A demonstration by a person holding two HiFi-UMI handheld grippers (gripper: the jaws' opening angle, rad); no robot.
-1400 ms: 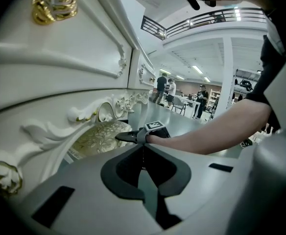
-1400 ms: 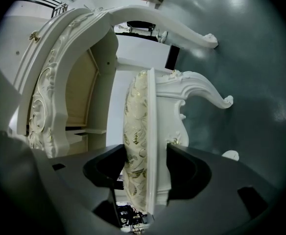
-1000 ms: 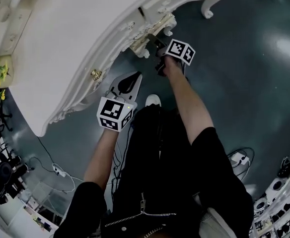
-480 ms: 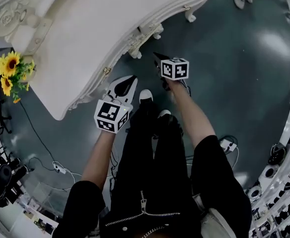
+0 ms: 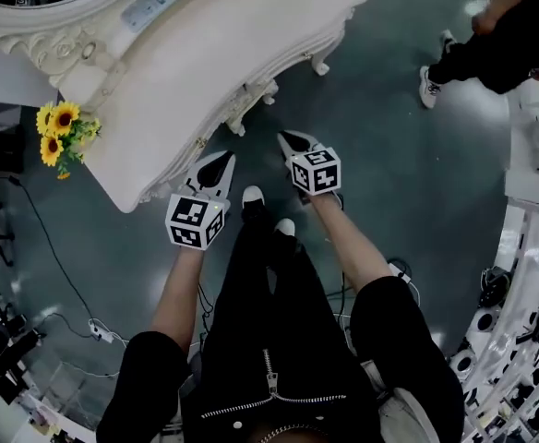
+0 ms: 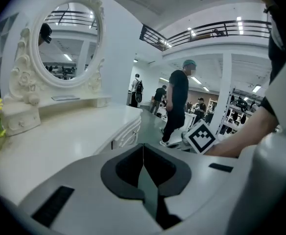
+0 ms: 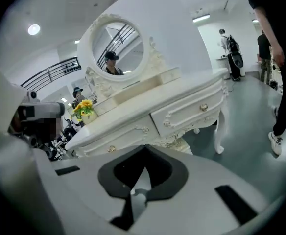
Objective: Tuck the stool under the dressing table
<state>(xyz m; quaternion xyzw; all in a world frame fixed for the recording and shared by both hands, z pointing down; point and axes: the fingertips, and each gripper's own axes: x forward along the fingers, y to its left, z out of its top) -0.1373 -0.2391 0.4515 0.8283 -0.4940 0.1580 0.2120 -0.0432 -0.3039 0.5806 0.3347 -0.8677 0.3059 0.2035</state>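
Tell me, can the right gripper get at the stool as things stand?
Probably not directly. The stool sits tucked under the table, only its front edge showing, while the right gripper is held near tabletop height, jaws shut; it would need lowering.

The head view looks steeply down from above the person onto the floor [image 5: 389, 173], with the table [image 5: 186, 72] at upper left and the left gripper [image 5: 226, 157] and right gripper [image 5: 284, 137] close below the camera. The left gripper view rides low and very near over the table, facing along it toward the mirror [image 6: 67, 43] at left, and catches the right gripper's cube [image 6: 202, 137]. The right gripper view stands a little off the table's front, facing its drawers [image 7: 192, 112]. All three views share the table, mirror and flowers [image 7: 84, 107]
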